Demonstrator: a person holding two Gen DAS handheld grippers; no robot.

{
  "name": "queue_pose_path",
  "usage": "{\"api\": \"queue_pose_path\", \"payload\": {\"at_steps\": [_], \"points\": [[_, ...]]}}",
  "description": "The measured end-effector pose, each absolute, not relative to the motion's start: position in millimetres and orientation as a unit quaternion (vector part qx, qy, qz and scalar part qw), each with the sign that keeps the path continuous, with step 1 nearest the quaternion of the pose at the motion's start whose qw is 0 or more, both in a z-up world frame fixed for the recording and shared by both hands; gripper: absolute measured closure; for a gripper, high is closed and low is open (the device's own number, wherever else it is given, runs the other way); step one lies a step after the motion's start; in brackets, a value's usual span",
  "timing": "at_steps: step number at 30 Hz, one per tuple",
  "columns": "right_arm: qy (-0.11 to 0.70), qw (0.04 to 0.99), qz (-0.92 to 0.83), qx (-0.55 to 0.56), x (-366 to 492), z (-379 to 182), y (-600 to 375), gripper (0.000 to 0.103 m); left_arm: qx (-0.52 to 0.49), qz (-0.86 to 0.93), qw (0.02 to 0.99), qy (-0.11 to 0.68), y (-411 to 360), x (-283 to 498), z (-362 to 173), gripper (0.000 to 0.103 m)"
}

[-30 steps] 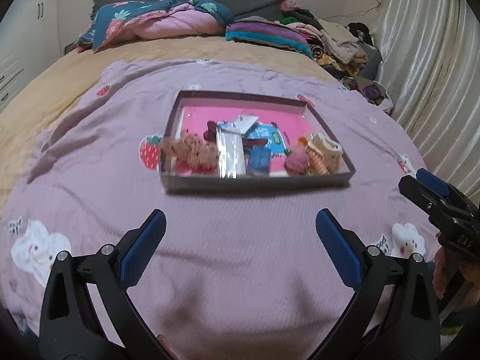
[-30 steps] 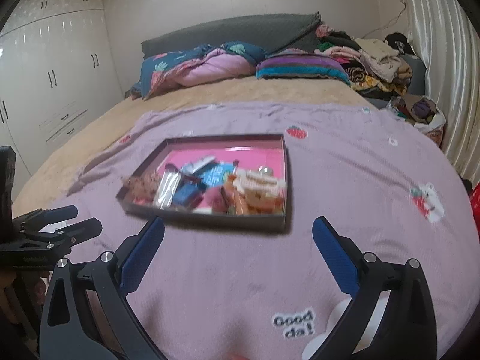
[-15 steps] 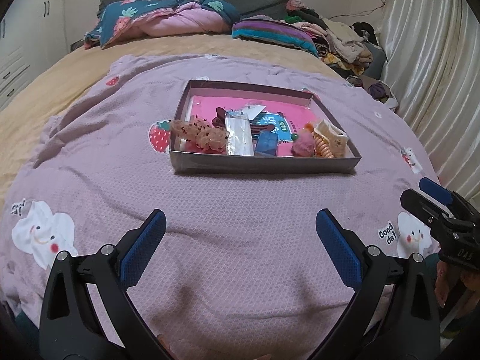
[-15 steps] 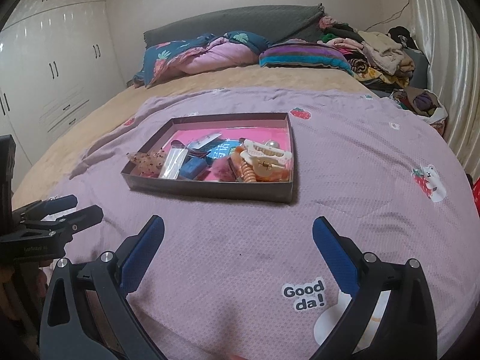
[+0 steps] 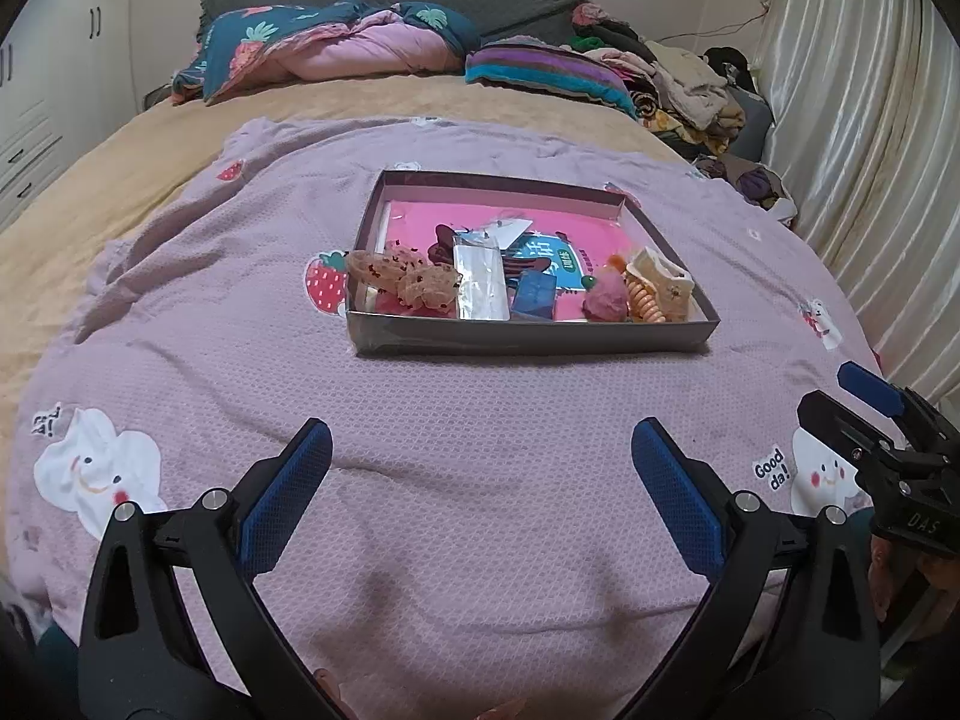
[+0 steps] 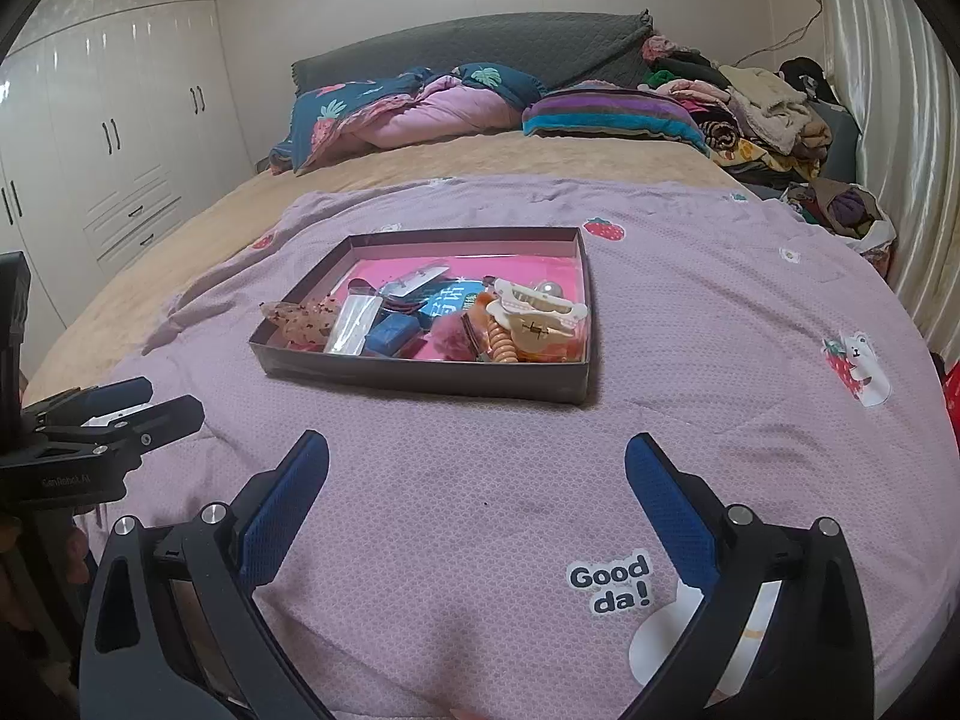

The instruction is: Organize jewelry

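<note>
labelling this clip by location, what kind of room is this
Almost certainly a bedroom at home: a bed with a lilac blanket and rumpled quilt at the headboard, white wardrobes on the left wall, and a pile of clothes by the curtain.

Your tray's (image 5: 528,339) near wall hides the lower parts of the pieces heaped behind it, and the small items under the cream hair claw (image 6: 534,315) overlap too much to tell apart. Both grippers' handles are cut off by the bottom edge. The printing on the blue card (image 5: 543,252) is too small for you to read.
</note>
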State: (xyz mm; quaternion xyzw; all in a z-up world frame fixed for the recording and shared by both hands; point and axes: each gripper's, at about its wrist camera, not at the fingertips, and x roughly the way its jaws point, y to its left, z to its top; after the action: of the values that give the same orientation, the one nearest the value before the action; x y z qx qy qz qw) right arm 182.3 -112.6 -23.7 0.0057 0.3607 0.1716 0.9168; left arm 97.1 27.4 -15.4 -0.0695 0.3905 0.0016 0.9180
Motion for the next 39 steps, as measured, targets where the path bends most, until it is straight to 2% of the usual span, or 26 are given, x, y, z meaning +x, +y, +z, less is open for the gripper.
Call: {"api": "queue_pose_path", "payload": {"at_steps": [39], "points": [[0.356, 0.919, 0.169, 0.003, 180.8, -15.4, -117.0, 0.004, -0.065, 0.000, 0.918, 0.392, 24.9, 93.9, -12.1, 0.010]]}}
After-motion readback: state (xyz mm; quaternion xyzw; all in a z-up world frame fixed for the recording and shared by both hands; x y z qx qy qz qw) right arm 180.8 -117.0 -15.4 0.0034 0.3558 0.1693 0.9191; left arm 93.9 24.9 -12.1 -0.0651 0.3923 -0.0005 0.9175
